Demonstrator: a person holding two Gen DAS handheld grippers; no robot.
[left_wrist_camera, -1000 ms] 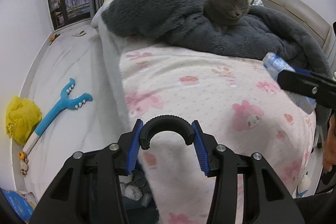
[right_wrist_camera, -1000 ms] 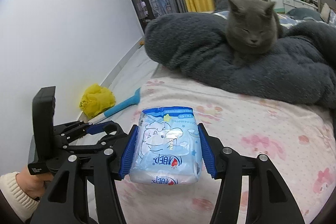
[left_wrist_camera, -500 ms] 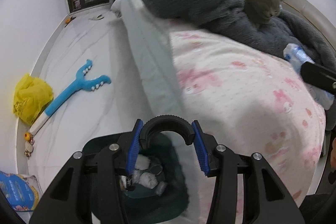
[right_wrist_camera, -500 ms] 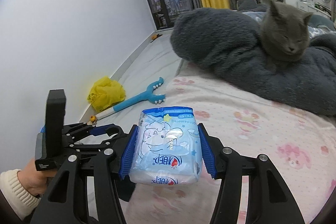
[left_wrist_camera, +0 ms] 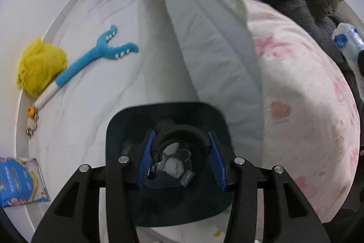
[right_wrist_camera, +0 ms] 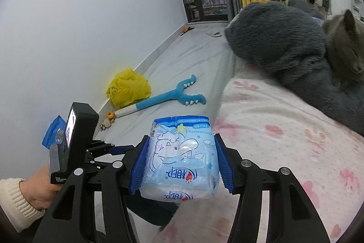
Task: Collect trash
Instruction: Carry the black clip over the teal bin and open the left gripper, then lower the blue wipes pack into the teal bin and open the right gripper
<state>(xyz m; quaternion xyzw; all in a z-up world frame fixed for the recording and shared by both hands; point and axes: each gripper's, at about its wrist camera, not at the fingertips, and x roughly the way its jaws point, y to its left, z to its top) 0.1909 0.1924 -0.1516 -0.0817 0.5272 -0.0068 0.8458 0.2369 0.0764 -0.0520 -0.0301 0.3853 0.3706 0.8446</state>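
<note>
My left gripper (left_wrist_camera: 180,136) is shut on a black arched handle (left_wrist_camera: 182,129). Beneath it is a dark teal trash bin (left_wrist_camera: 159,107) that stands or hangs by the bed's edge, with crumpled white trash (left_wrist_camera: 174,166) inside. The right gripper (right_wrist_camera: 181,140) is shut on a blue-and-white pack of wipes (right_wrist_camera: 182,158), held above the bed's edge. That pack (left_wrist_camera: 345,42) also shows at the far right of the left wrist view. In the right wrist view a hand (right_wrist_camera: 38,188) holds the left gripper's body (right_wrist_camera: 75,136) at the lower left.
A bed with a pink-patterned sheet (left_wrist_camera: 307,95) fills the right side. A grey cat (right_wrist_camera: 343,44) lies on a dark fluffy blanket (right_wrist_camera: 273,35) there. On the white floor lie a yellow bag (left_wrist_camera: 41,67), a blue forked toy (left_wrist_camera: 97,58) and a blue packet (left_wrist_camera: 18,181).
The left gripper has swung down and away from the bed top, bringing the bin fully into view below it. The right gripper has shifted towards the bed's edge, still holding the pack.
</note>
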